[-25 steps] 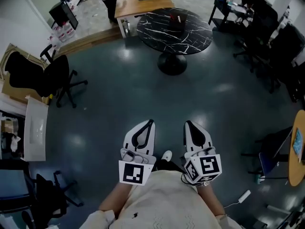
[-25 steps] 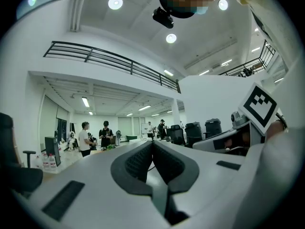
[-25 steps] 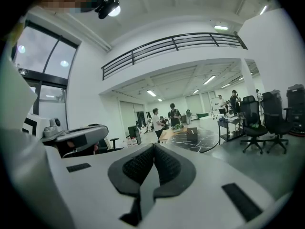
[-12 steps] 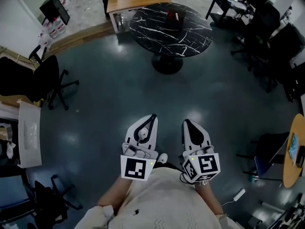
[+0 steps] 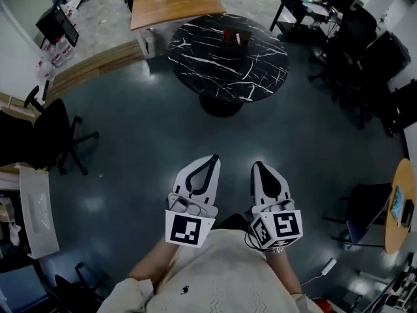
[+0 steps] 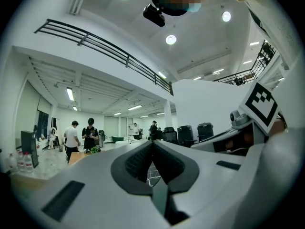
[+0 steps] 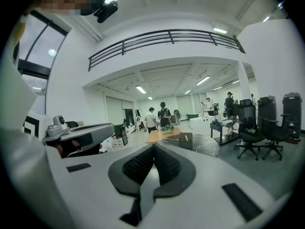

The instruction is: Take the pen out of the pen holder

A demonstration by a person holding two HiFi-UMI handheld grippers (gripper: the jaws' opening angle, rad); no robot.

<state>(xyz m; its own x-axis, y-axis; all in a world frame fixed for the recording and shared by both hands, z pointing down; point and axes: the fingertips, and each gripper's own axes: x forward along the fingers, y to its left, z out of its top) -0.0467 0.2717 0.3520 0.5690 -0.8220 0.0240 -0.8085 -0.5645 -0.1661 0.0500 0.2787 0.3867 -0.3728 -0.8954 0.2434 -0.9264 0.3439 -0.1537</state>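
The pen holder (image 5: 236, 36), a small dark box with a light pen sticking out, stands on the far side of a round black marble table (image 5: 215, 70) across the floor. In the right gripper view the pen holder (image 7: 185, 139) shows just past the jaw tips, still far off. My left gripper (image 5: 212, 160) and right gripper (image 5: 257, 167) are held side by side close to my body, well short of the table. Both are shut with nothing between the jaws. The left gripper (image 6: 152, 144) and right gripper (image 7: 153, 147) point level across the room.
A wooden desk (image 5: 171, 6) stands behind the marble table. Office chairs stand at the left (image 5: 42, 132) and at the right (image 5: 365, 51). A round wooden table (image 5: 396, 207) is at the right edge. Several people (image 7: 157, 117) stand far off by the desk.
The marble table and pen holder have come nearer and lower in the head view as I walk toward them. Both grippers keep their place in front of me, still shut.
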